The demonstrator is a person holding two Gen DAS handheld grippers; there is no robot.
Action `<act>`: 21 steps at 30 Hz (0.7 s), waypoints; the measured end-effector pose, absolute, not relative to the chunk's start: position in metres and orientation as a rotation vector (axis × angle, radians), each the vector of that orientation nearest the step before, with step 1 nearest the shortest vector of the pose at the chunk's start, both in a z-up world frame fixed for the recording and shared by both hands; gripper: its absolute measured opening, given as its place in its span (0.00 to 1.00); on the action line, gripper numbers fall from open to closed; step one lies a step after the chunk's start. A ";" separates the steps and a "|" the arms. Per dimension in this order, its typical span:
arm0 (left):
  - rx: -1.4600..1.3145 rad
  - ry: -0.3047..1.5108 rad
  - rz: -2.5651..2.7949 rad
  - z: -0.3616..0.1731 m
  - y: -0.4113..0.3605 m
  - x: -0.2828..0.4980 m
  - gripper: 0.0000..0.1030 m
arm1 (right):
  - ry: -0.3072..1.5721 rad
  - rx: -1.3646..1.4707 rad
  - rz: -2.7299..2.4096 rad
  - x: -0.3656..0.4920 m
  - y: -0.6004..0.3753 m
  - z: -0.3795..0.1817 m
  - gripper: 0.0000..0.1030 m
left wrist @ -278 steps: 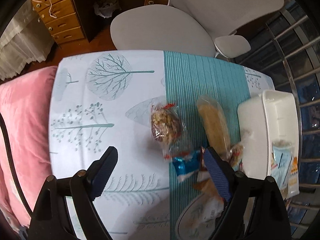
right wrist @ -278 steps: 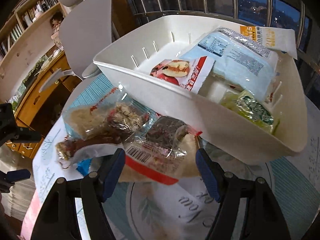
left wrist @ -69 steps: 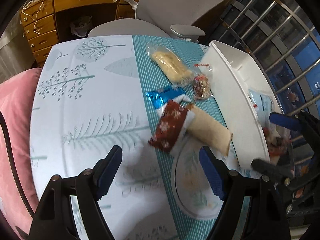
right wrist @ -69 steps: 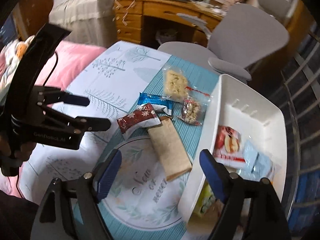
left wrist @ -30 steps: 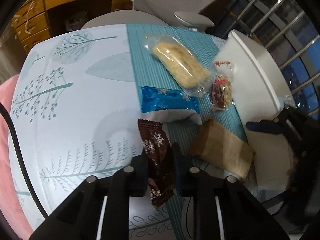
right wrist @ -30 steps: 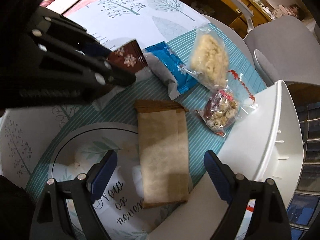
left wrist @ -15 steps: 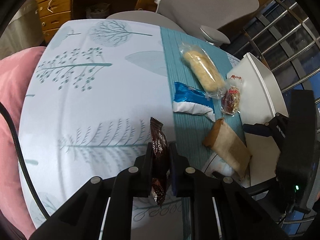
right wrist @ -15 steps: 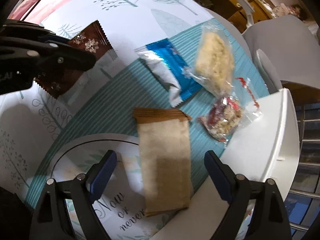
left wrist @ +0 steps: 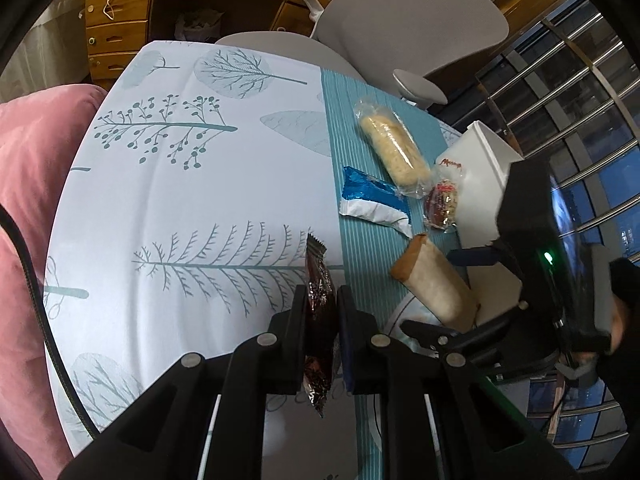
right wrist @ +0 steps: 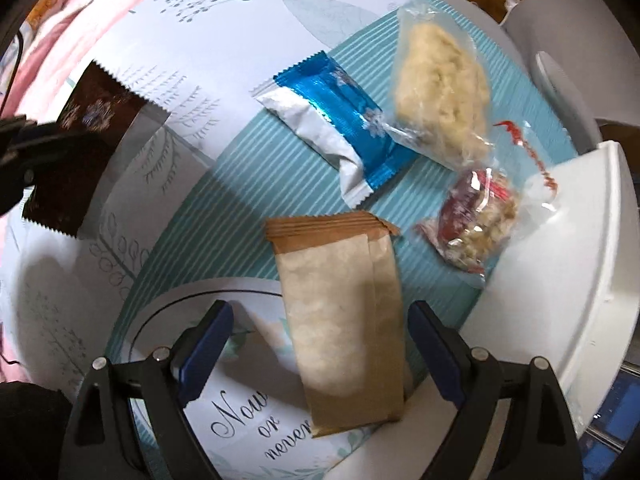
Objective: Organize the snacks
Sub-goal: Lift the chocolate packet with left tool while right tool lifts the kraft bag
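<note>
Brown snack packet clamped in left tongs; tan packet between wide-apart right tongs.

Left tongs clamped, right tongs wide.

My left gripper pointed steeply down, its jaws pressed tight on a brown wrapper that stood on edge between the pads and hung clear of the surface. My right gripper pointed straight down with its jaws spread wide, nothing pinched; a tan packet lay between the fingers, untouched by either. In the left view my right hand gripped its tongs' handle.
</note>
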State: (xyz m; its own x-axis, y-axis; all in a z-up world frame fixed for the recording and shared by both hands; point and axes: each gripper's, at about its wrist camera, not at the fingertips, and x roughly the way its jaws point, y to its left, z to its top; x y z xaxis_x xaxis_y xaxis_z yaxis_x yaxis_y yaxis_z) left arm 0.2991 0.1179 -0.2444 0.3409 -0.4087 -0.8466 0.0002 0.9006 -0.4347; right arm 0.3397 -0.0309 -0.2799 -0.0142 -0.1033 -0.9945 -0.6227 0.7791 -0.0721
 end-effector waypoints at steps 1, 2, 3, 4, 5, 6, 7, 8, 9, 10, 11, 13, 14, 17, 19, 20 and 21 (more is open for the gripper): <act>-0.396 1.200 -0.278 -0.243 0.119 0.298 0.11 | 1.563 -0.592 0.457 0.343 -0.031 -0.281 0.86; -0.400 1.198 -0.280 -0.242 0.121 0.296 0.11 | 1.575 -0.574 0.460 0.347 -0.032 -0.282 0.86; -0.405 1.196 -0.281 -0.240 0.123 0.293 0.11 | 1.580 -0.561 0.462 0.351 -0.034 -0.284 0.86; -0.409 1.195 -0.283 -0.239 0.125 0.292 0.11 | 1.584 -0.543 0.465 0.355 -0.036 -0.285 0.86; -0.413 1.194 -0.284 -0.239 0.128 0.290 0.11 | 1.588 -0.524 0.468 0.357 -0.037 -0.286 0.86; -0.416 1.193 -0.284 -0.239 0.130 0.288 0.11 | 1.590 -0.514 0.469 0.359 -0.037 -0.286 0.85; -0.419 1.194 -0.283 -0.238 0.133 0.285 0.11 | 1.600 -0.493 0.467 0.362 -0.039 -0.286 0.83; -0.422 1.192 -0.281 -0.238 0.136 0.283 0.11 | 1.603 -0.477 0.458 0.365 -0.041 -0.286 0.82; -0.425 1.192 -0.280 -0.237 0.138 0.282 0.11 | 1.604 -0.472 0.452 0.367 -0.043 -0.285 0.80; -0.431 1.192 -0.281 -0.236 0.142 0.280 0.11 | 1.608 -0.465 0.446 0.371 -0.044 -0.285 0.77; -0.437 1.191 -0.281 -0.236 0.145 0.278 0.11 | 1.612 -0.461 0.441 0.374 -0.044 -0.284 0.76; -0.439 1.185 -0.283 -0.233 0.151 0.274 0.11 | 1.618 -0.456 0.435 0.383 -0.047 -0.284 0.64; -0.441 1.183 -0.286 -0.231 0.154 0.271 0.11 | 1.622 -0.454 0.430 0.383 -0.046 -0.283 0.61; -0.446 1.178 -0.301 -0.225 0.162 0.264 0.11 | 1.643 -0.422 0.381 0.380 -0.044 -0.284 0.60; -0.440 1.173 -0.312 -0.219 0.165 0.258 0.11 | 1.655 -0.388 0.346 0.379 -0.046 -0.285 0.56; -0.436 1.170 -0.323 -0.215 0.167 0.254 0.11 | 1.659 -0.370 0.331 0.376 -0.048 -0.285 0.56; -0.436 1.169 -0.329 -0.213 0.168 0.252 0.11 | 1.669 -0.353 0.303 0.372 -0.049 -0.286 0.56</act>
